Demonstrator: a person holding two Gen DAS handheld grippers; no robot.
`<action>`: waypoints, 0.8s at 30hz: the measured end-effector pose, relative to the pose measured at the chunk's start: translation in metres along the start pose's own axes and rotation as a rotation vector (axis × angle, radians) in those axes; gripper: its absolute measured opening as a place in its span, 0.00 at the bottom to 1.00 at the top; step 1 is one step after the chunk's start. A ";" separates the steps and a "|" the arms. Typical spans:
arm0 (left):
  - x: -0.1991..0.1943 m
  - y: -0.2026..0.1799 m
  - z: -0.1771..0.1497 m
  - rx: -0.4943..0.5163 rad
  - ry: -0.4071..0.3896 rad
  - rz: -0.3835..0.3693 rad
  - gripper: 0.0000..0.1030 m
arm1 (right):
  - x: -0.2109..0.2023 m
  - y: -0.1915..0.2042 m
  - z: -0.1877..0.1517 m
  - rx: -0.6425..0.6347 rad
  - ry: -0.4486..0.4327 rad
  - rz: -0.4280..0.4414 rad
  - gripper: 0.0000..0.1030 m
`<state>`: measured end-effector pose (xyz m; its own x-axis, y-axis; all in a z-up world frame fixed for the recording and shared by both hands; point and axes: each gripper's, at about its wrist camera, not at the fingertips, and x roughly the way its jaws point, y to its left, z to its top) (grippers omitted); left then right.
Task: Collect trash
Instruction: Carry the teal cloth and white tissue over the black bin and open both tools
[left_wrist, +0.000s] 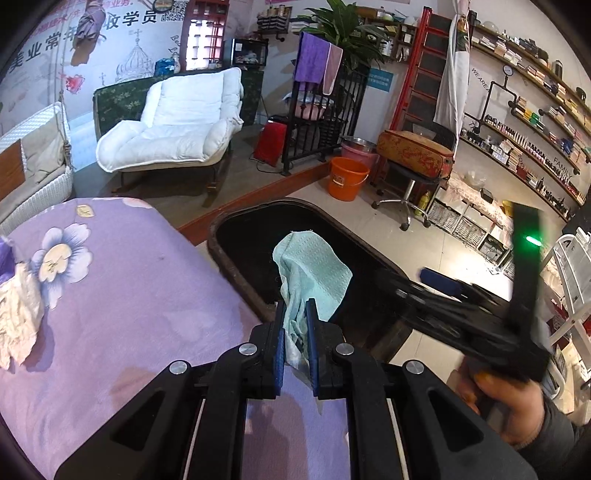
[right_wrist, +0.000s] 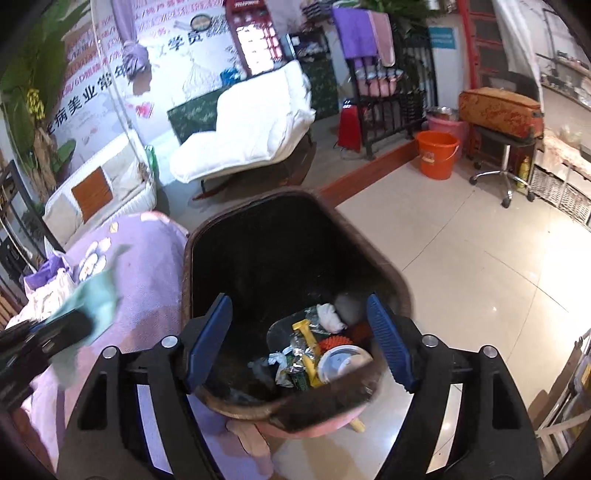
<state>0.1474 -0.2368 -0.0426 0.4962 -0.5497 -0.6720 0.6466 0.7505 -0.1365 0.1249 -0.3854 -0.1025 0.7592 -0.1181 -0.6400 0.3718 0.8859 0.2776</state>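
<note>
My left gripper (left_wrist: 295, 317) is shut on a crumpled teal tissue (left_wrist: 314, 273), held at the near rim of a dark trash bin (left_wrist: 236, 236) beside the purple flowered bed (left_wrist: 122, 295). In the right wrist view the teal tissue (right_wrist: 92, 299) shows blurred at the left, over the bed (right_wrist: 147, 258). My right gripper (right_wrist: 299, 332) is open and empty, hovering over the bin (right_wrist: 280, 251), which holds wrappers, a white lid and other trash (right_wrist: 317, 350). The right gripper also shows in the left wrist view (left_wrist: 461, 306), at the bin's right.
Crumpled white paper (left_wrist: 18, 317) lies on the bed's left edge. A white lounge chair (left_wrist: 177, 122), an orange bucket (left_wrist: 347, 177), a stool (left_wrist: 410, 162) and wall shelves (left_wrist: 535, 122) stand beyond on the tiled floor.
</note>
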 end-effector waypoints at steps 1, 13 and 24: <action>0.006 -0.002 0.003 0.002 0.009 -0.004 0.11 | -0.006 -0.003 -0.001 0.003 -0.010 -0.005 0.76; 0.069 -0.015 0.018 -0.011 0.132 -0.041 0.11 | -0.052 -0.041 -0.015 0.049 -0.097 -0.101 0.83; 0.101 -0.025 0.027 -0.005 0.187 -0.024 0.63 | -0.056 -0.072 -0.016 0.128 -0.107 -0.141 0.85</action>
<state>0.1973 -0.3210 -0.0878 0.3640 -0.4901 -0.7920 0.6539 0.7400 -0.1574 0.0468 -0.4354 -0.0985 0.7449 -0.2895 -0.6011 0.5377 0.7939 0.2840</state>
